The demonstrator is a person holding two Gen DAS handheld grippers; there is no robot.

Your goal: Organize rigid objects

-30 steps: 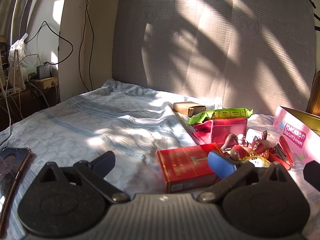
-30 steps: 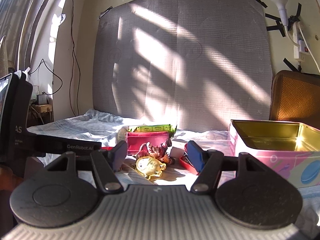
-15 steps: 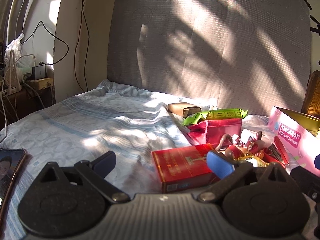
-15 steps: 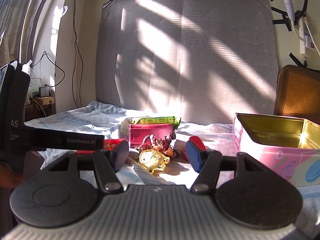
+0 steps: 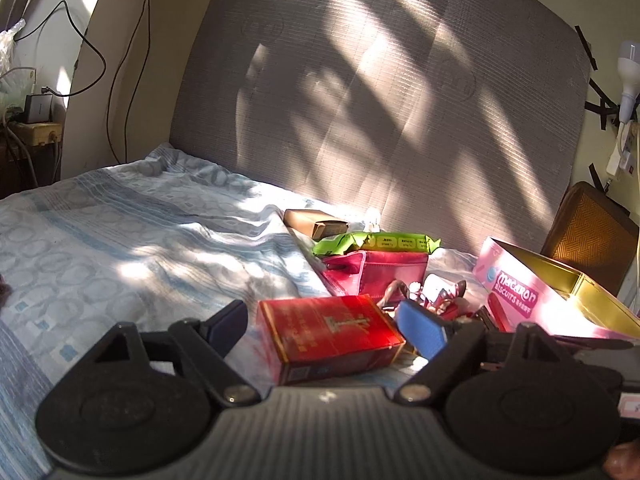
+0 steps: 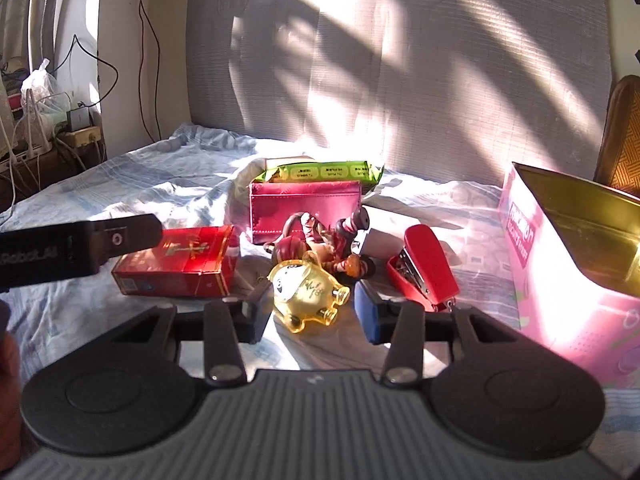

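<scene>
Left gripper (image 5: 324, 326) first: straddles the red box (image 5: 332, 328), jaws closing, box between them, pads not yet pressing by the look of it. Lies dead ahead at 12 o'clock on the bedsheet (image 5: 120, 260), long axis running 6 to 12, so spanned across its short width. Needs only the squeeze, as a judgement. Pink tin (image 5: 516, 292) off at 2 o'clock, open-topped, likely the drop place.

Right gripper (image 6: 312, 316) next: likewise closing, with the yellow pig (image 6: 308, 296) between the fingers at 12 o'clock, pads just beside its flanks, contact not certain. Long axis tilted roughly 10 to 4, snout toward the right finger. Red stapler (image 6: 424, 268) at 1 o'clock, near but apart from the pig. Tin again at 2 o'clock, probably nearer to this hand than to the left one.
</scene>
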